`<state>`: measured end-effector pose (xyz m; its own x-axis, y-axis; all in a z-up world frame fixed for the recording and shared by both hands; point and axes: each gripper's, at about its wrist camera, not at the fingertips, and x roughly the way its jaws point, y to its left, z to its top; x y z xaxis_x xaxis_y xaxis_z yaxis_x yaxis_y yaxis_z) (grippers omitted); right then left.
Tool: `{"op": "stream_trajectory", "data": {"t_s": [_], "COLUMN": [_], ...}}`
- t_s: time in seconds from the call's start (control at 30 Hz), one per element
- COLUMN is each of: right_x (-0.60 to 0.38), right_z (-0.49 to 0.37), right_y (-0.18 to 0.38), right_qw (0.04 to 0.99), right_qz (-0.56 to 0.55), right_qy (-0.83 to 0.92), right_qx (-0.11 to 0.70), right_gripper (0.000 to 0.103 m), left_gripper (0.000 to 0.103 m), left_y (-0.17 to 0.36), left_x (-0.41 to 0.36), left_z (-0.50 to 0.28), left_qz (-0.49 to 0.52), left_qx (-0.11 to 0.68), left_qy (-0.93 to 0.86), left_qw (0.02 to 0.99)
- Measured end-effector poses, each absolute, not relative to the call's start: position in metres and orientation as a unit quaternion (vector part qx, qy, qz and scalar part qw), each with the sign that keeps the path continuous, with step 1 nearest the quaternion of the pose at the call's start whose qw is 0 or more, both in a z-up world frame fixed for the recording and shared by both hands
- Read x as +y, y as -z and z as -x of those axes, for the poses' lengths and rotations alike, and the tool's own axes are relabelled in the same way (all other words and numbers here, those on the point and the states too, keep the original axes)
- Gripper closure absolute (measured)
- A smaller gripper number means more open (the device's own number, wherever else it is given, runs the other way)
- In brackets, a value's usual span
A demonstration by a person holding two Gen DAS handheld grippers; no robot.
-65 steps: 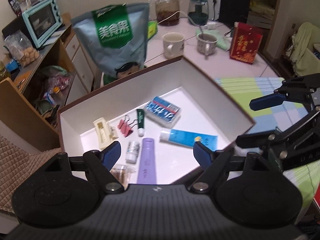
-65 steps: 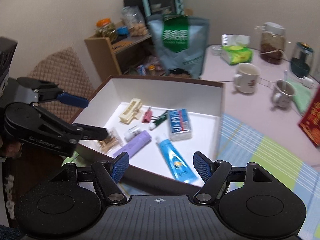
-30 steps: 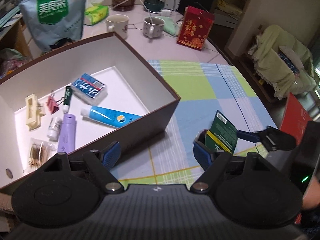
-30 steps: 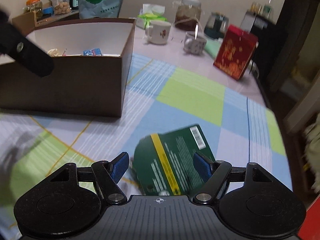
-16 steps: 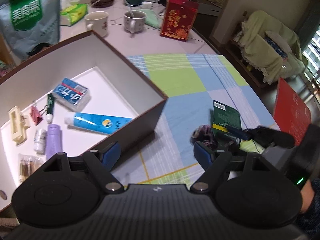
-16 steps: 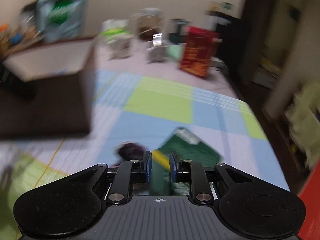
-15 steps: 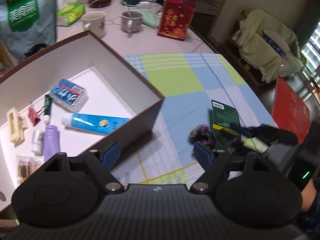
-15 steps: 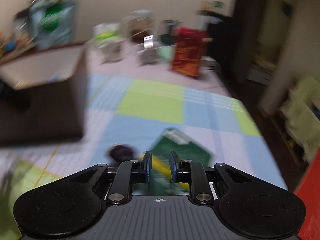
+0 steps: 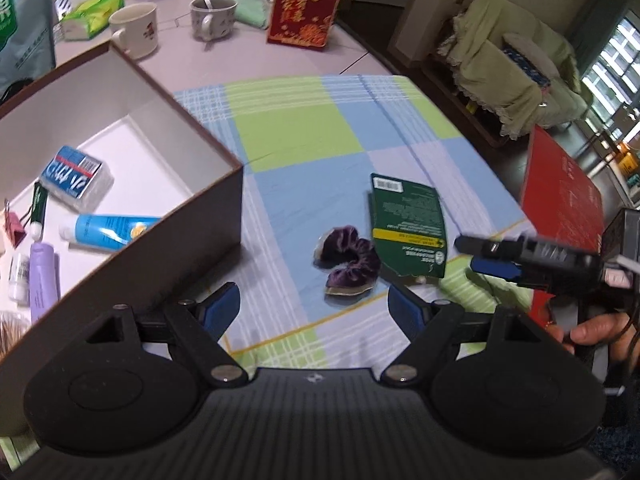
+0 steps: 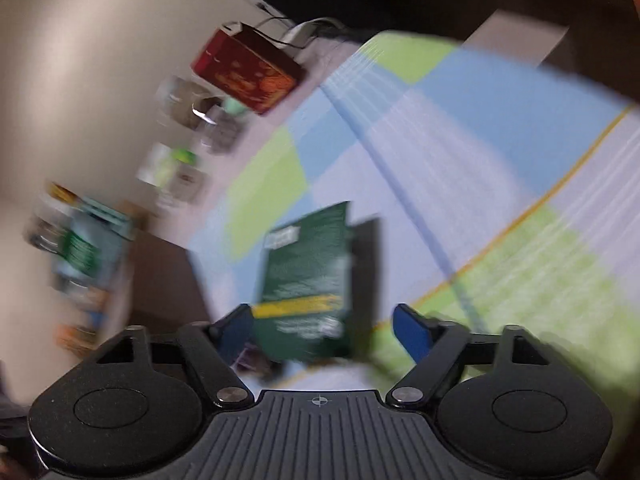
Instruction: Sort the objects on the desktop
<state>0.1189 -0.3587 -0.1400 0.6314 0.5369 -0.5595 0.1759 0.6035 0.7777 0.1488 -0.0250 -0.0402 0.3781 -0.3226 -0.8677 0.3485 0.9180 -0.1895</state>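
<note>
The green packet (image 9: 408, 226) lies flat on the checked cloth of the worktop (image 9: 296, 136), its edge touching the purple scrunchie (image 9: 348, 258), both outside the brown box (image 9: 192, 216). My right gripper (image 10: 322, 330) has its jaws wide and empty at the packet's near end; the view is smeared, so I probably misjudge the gap. Closing now could snag the scrunchie or slide the thin packet away. My left gripper (image 9: 314, 306) hangs open, holding nothing.
</note>
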Motion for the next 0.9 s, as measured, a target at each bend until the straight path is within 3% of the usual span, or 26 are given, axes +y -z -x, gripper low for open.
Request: {"op": "stream_trajectory", "data": {"t_s": [0.07,0.2,0.37,0.5,0.77,0.8,0.87,0.9], "right_x": [-0.363,-0.372,-0.38,-0.366,-0.295,-0.286,-0.275,-0.279], "right_z": [-0.129,-0.144,-0.156,-0.158,-0.112,-0.106,-0.096,-0.094], "right_y": [0.155,0.176,0.147,0.103,0.093,0.091,0.089,0.089], "right_qw": [0.775,0.736,0.787,0.869,0.859,0.85,0.834,0.84], "right_qz": [-0.459,-0.51,-0.427,-0.213,0.146,0.191,0.247,0.224], "right_qy": [-0.118,-0.139,-0.169,-0.177,-0.271,-0.281,-0.293,-0.29], "right_qx": [0.419,0.424,0.412,0.409,0.408,0.404,0.397,0.399], "right_gripper": [0.047,0.093,0.103,0.103,0.1,0.094,0.048,0.04], "left_gripper": [0.025,0.024,0.024,0.024,0.024,0.024,0.024,0.024], "left_y": [0.04,0.038,0.04,0.042,0.052,0.053,0.056,0.057], "left_x": [-0.024,-0.022,-0.024,-0.029,-0.054,-0.055,-0.056,-0.056], "left_z": [-0.149,-0.148,-0.149,-0.15,-0.153,-0.153,-0.152,-0.152], "left_qz": [-0.013,-0.007,-0.003,0.0,0.0,0.0,0.002,0.001], "left_qx": [0.522,0.522,0.527,0.531,0.538,0.54,0.543,0.544], "left_qy": [0.191,0.175,0.16,0.153,0.166,0.165,0.162,0.159], "left_qw": [0.831,0.835,0.834,0.833,0.826,0.826,0.824,0.824]}}
